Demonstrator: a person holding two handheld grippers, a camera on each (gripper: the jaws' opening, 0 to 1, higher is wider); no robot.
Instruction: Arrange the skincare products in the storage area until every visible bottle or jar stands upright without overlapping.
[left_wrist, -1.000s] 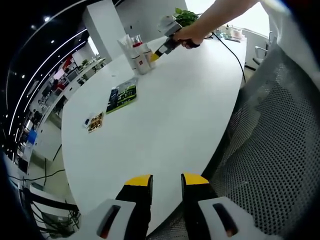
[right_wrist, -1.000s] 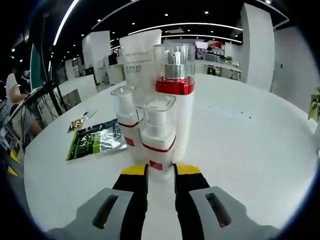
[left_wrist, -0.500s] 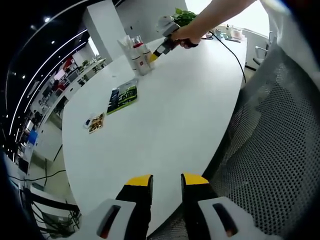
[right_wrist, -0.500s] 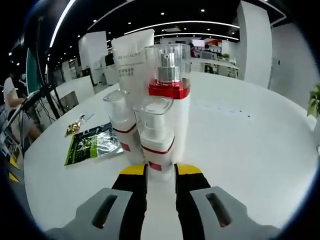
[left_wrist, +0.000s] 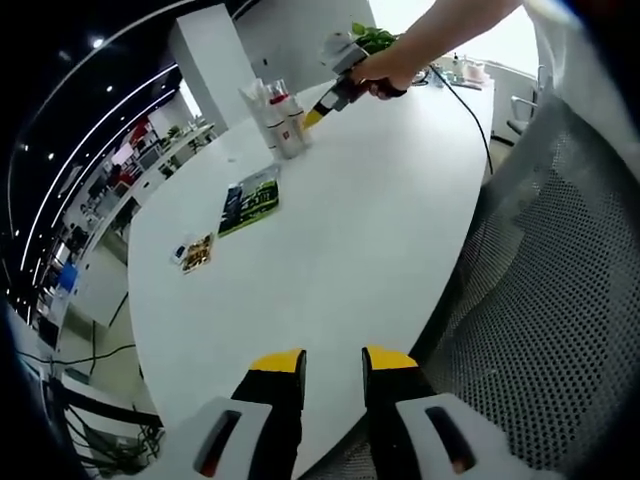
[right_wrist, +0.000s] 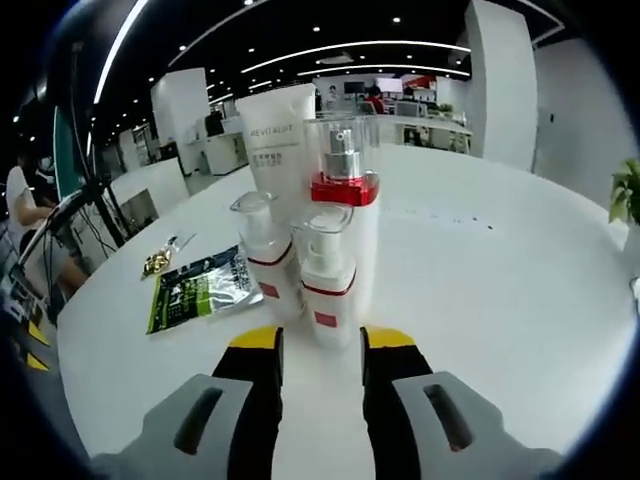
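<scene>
Four skincare containers stand upright in a tight cluster toward the far edge of the white surface (right_wrist: 500, 280): a tall white tube (right_wrist: 283, 150) at the back, a red-collared pump bottle (right_wrist: 345, 210), and two smaller pump bottles (right_wrist: 328, 285) in front. The right gripper (right_wrist: 322, 342) has drawn back, its jaws now apart just short of the nearest small bottle, which suggests a release and the arranging near done. The left gripper (left_wrist: 333, 365) stays idle at the near edge, jaws apart on nothing.
</scene>
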